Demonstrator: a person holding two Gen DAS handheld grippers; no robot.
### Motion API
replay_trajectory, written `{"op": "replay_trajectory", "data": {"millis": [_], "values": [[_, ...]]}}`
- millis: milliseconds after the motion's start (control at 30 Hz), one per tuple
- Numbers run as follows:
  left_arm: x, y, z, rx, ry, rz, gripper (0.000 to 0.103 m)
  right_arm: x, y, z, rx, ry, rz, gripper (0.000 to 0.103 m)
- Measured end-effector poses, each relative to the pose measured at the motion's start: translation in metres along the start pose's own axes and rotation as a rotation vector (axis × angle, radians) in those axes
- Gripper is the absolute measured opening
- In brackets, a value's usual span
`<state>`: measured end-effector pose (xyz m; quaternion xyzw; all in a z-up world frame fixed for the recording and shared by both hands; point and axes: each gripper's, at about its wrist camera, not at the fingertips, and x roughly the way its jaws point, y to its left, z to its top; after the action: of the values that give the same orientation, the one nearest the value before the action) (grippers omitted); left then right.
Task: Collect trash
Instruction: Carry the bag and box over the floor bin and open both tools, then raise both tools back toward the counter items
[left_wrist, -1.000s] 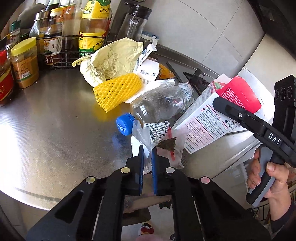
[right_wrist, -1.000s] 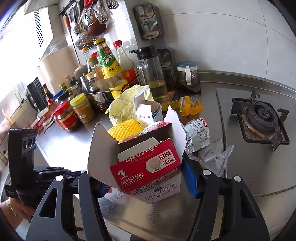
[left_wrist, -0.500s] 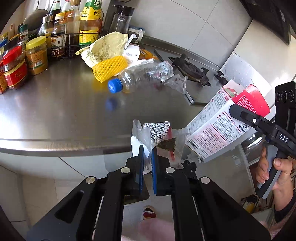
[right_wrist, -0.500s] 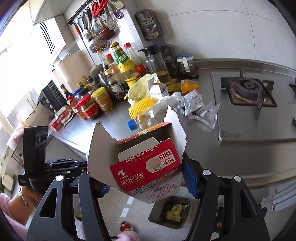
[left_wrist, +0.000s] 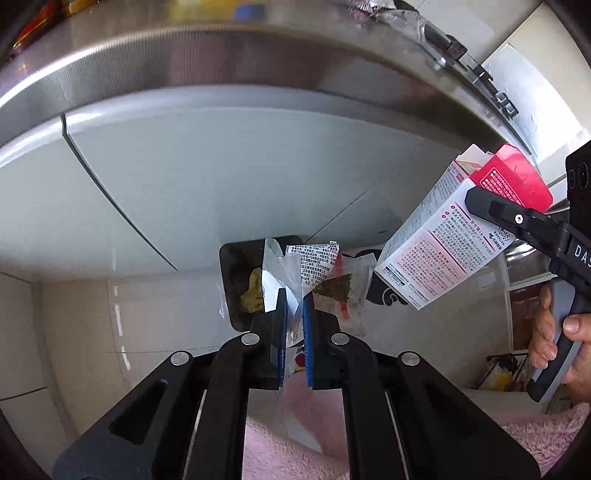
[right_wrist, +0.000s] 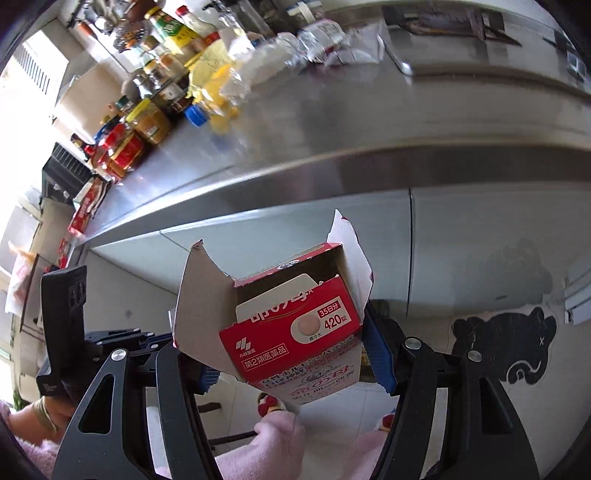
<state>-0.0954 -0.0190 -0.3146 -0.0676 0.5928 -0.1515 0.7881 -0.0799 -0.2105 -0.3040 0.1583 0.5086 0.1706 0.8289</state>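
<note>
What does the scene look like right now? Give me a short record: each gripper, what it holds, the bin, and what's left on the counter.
left gripper: shut on torn plastic wrappers
right gripper: shut on red-and-white medicine box, top flaps open
trash bin: dark, on the floor below the left gripper, yellowish waste inside
stainless counter: above both grippers in view
left on counter: clear bottle with blue cap, crumpled wrappers, blurred
condiment jars: at the counter's far side
</note>
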Motion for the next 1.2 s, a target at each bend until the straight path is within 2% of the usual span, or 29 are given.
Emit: {"op": "replay_trajectory", "data": {"millis": [200, 400, 600, 767, 800, 833, 900, 1067, 1200], "values": [[0.077, 0.024, -0.010, -0.052, 0.095, 0.011, 0.007, 0.069, -0.020, -0.023, 0.070, 0.036, -0.084, 0.065], [0.138, 0.036, -0.017, -0.078, 0.167, 0.026, 0.007, 0.129, -0.033, -0.035, 0.125, 0.109, -0.116, 0.065], [0.179, 0.047, -0.017, -0.124, 0.215, 0.017, 0.007, 0.164, -0.045, -0.040, 0.168, 0.139, -0.142, 0.065], [0.196, 0.052, -0.017, -0.141, 0.245, 0.010, 0.013, 0.180, -0.055, -0.038, 0.224, 0.147, -0.155, 0.068], [0.199, 0.051, -0.016, -0.145, 0.248, 0.007, 0.021, 0.182, -0.056, -0.037, 0.244, 0.154, -0.147, 0.068], [0.200, 0.052, -0.016, -0.149, 0.251, 0.000, 0.033, 0.185, -0.056, -0.036, 0.260, 0.159, -0.139, 0.070], [0.199, 0.053, -0.015, -0.148, 0.246, -0.004, 0.046, 0.187, -0.053, -0.034, 0.280, 0.164, -0.125, 0.073], [0.194, 0.050, -0.014, -0.139, 0.249, -0.004, 0.064, 0.186, -0.042, -0.028, 0.277, 0.170, -0.112, 0.088], [0.187, 0.050, -0.010, -0.138, 0.238, -0.003, 0.080, 0.177, -0.040, -0.022, 0.280, 0.166, -0.112, 0.089]]}}
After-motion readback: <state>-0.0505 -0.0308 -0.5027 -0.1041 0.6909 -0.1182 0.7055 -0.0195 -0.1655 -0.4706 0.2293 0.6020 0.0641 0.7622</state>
